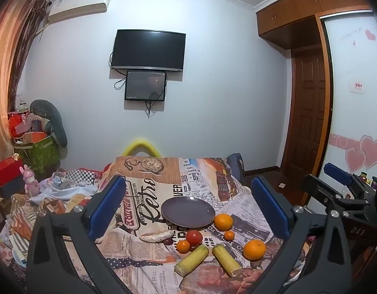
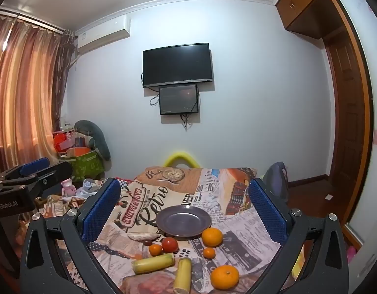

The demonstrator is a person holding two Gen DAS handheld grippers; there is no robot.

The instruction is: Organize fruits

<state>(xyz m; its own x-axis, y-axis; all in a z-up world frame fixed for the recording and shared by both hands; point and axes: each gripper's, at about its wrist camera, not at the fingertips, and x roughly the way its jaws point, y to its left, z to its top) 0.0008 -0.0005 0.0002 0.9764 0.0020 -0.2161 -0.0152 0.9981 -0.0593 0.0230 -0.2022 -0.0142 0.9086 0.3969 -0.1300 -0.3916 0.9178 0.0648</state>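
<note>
An empty grey plate (image 1: 188, 212) (image 2: 183, 221) lies on a table under a printed cloth. In front of it are two large oranges (image 1: 223, 221) (image 1: 254, 249), two small oranges (image 1: 183, 246) (image 1: 229, 235), a red tomato (image 1: 194, 237) (image 2: 169, 244), a pale sweet potato (image 1: 157, 236) (image 2: 142, 236) and two yellow-green corn pieces (image 1: 191, 260) (image 1: 227, 259). My left gripper (image 1: 188, 205) is open, its blue pads (image 1: 107, 205) wide apart with nothing between them, back from the fruit. My right gripper (image 2: 184, 210) is likewise open and empty, beside the left one.
The printed cloth (image 1: 149, 171) covers the table. A cluttered bed with a pink toy (image 1: 30, 180) lies to the left, boxes and a green bag (image 1: 37, 152) behind it. A dark chair (image 2: 276, 178) stands at the table's right; a wooden door (image 1: 308, 107) beyond.
</note>
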